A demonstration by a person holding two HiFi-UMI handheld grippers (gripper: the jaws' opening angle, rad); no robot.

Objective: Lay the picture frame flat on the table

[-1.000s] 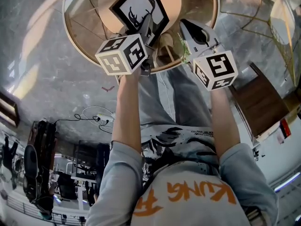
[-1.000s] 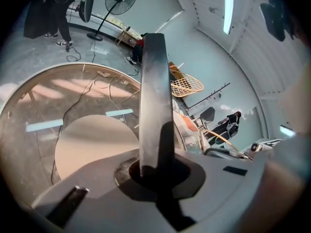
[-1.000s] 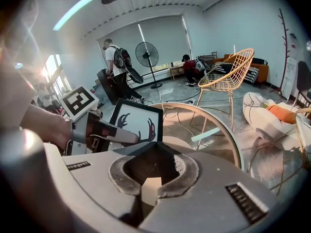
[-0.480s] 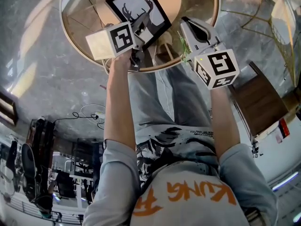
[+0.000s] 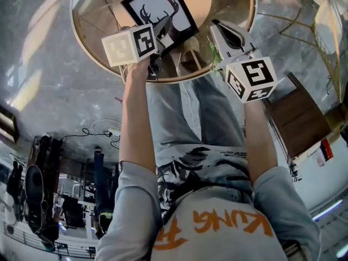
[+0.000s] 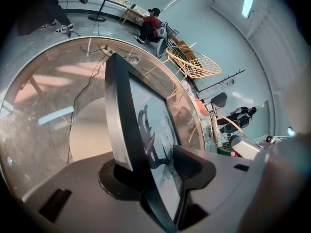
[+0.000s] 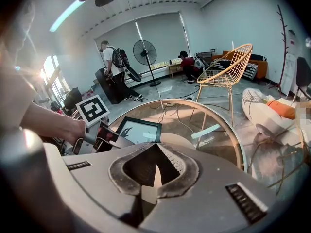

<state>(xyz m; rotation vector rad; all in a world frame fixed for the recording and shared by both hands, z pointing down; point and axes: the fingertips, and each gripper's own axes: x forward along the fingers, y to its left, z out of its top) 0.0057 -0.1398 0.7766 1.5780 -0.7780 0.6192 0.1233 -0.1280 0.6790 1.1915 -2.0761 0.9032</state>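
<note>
In the head view, the picture frame (image 5: 161, 12), black-edged with a deer silhouette, lay face up over the round glass table (image 5: 92, 53), on the side nearer me. My left gripper (image 5: 161, 34) reached its near edge from below, marker cube turned up. My right gripper (image 5: 217, 29) hung just beside the frame to the right, above the table's rim and apart from it. In the left gripper view, the frame's edge ran straight between the jaws, its glass face toward one pad and its back toward the other. The jaws were opening, and I could not make out either pad pressing on it. The table's wooden rim curved round behind. In the right gripper view, the jaws stood together at their tips with nothing between them. Beyond them the frame looked flat on the glass top, the left gripper at its corner. I could not tell whether that corner rested fully on the glass.
</note>
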